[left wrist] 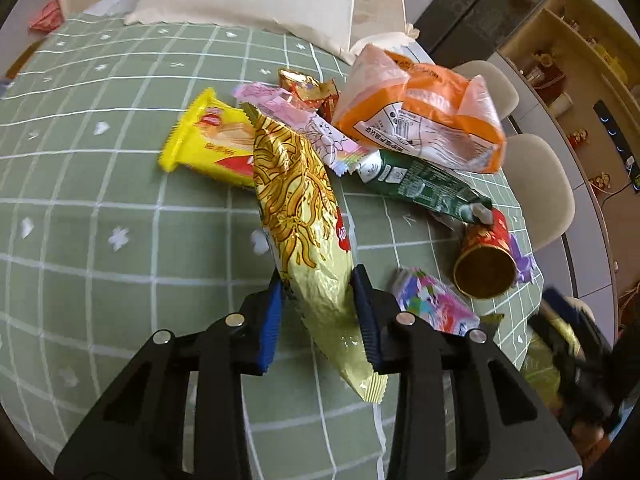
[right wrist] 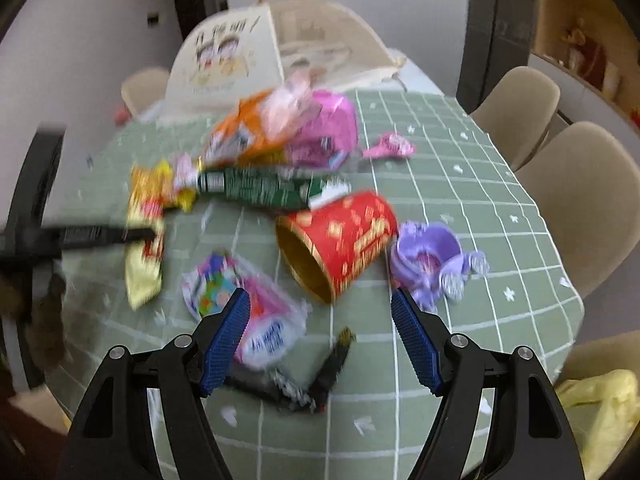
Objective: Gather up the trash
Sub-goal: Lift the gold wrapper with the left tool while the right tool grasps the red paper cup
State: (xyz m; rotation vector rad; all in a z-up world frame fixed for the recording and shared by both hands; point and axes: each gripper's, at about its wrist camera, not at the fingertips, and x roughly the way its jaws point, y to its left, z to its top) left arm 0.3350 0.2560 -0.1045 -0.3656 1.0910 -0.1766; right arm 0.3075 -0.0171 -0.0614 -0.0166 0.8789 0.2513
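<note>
In the left wrist view, the left tongs (left wrist: 318, 294) pinched a long gold-and-green noodle packet (left wrist: 304, 216) between their blue pads (left wrist: 270, 320); both pads met the packet's sides near its lower end. The packet's long axis ran away from the camera, its crimped tail (left wrist: 370, 386) hanging down toward the camera past the pads and its torn top pointing up and away, leaning slightly left toward the heap. Behind it on the green checked bench (left wrist: 100, 200) lay a yellow wrapper (left wrist: 208, 140), a pink wrapper (left wrist: 304, 128), an orange bag (left wrist: 420, 116) and a dark green pouch (left wrist: 420, 184). To the right, a red paper cup (left wrist: 486, 256) lay on its side with its open mouth toward the camera, and a colourful small packet (left wrist: 432, 304) lay just beside the right pad.

In the right wrist view, which was blurred, the right tongs (right wrist: 320, 308) stood spread wide above the bench (right wrist: 460, 200) with nothing between them. The colourful packet (right wrist: 248, 304) lay by the left pad, partly behind it. The red cup (right wrist: 340, 240) lay just beyond the gap, on its side, its mouth facing down-left and its base up-right. A purple wrapper (right wrist: 432, 260) lay near the right pad's tip. A black wrapper (right wrist: 304, 376) lay below, between the fingers. At far left, the left tongs (right wrist: 136, 234) reached in and met the noodle packet (right wrist: 146, 240).
</note>
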